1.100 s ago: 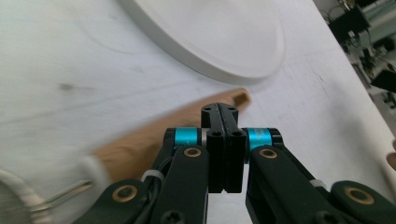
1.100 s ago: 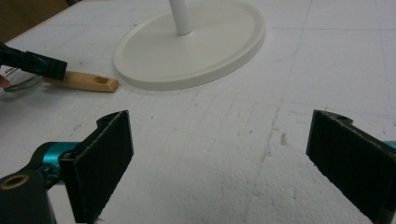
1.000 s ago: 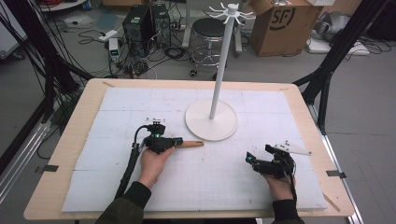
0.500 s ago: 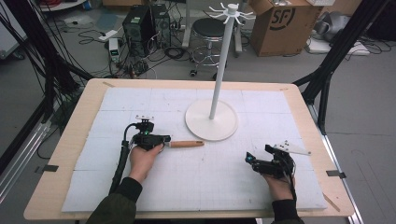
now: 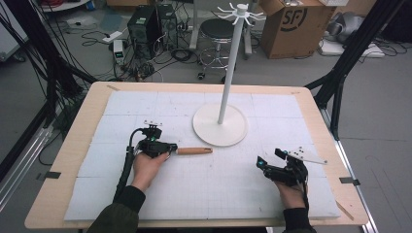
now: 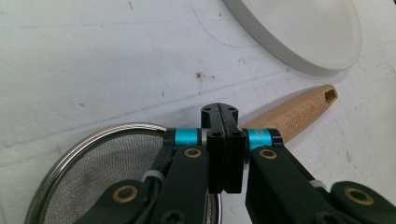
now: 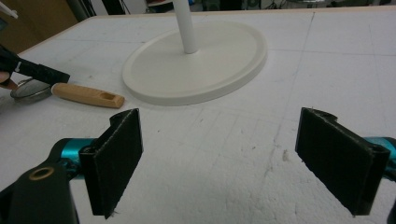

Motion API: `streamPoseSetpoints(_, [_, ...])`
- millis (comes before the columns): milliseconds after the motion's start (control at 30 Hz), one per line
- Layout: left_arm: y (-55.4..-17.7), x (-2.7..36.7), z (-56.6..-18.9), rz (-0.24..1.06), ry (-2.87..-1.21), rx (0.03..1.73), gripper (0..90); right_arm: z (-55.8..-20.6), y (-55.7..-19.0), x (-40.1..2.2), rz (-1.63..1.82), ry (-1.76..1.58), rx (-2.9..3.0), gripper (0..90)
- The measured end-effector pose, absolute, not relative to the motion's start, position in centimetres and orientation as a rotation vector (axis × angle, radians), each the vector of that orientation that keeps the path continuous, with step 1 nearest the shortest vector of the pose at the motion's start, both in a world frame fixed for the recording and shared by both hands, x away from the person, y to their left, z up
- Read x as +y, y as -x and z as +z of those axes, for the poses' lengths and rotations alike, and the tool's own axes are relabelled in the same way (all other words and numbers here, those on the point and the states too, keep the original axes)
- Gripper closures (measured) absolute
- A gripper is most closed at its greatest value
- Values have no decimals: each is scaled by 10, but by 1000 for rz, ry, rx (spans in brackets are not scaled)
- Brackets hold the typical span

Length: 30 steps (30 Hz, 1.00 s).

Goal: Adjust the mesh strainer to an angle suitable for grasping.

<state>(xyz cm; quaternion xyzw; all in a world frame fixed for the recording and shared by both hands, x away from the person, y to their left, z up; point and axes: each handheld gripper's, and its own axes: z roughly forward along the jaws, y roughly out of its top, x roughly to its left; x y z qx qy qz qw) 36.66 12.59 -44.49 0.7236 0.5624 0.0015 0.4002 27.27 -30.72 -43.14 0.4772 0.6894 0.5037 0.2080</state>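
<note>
At lower left, the left gripper (image 5: 170, 148) is clamping the wooden-handled wire-mesh strainer (image 5: 194, 151) for lifting; the right gripper (image 5: 268, 160) is waiting, jaws wide.

At the upper right of the high view, a brown cardboard box (image 5: 291, 22) on the floor carries large dark letters "SF" inside a curved ring on its side. In the left gripper view, right of the middle of the frame, the wooden handle (image 6: 299, 113) of the strainer bears a line of small engraved lettering running along it, too fine to make out.
</note>
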Motion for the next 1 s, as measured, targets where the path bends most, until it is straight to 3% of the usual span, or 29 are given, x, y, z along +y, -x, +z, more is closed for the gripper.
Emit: streamPoseSetpoints(1000, [-333, 126, -445, -25, -1879, 1355, 900, -433, -274, -305, 1390, -1344, 1927, 133])
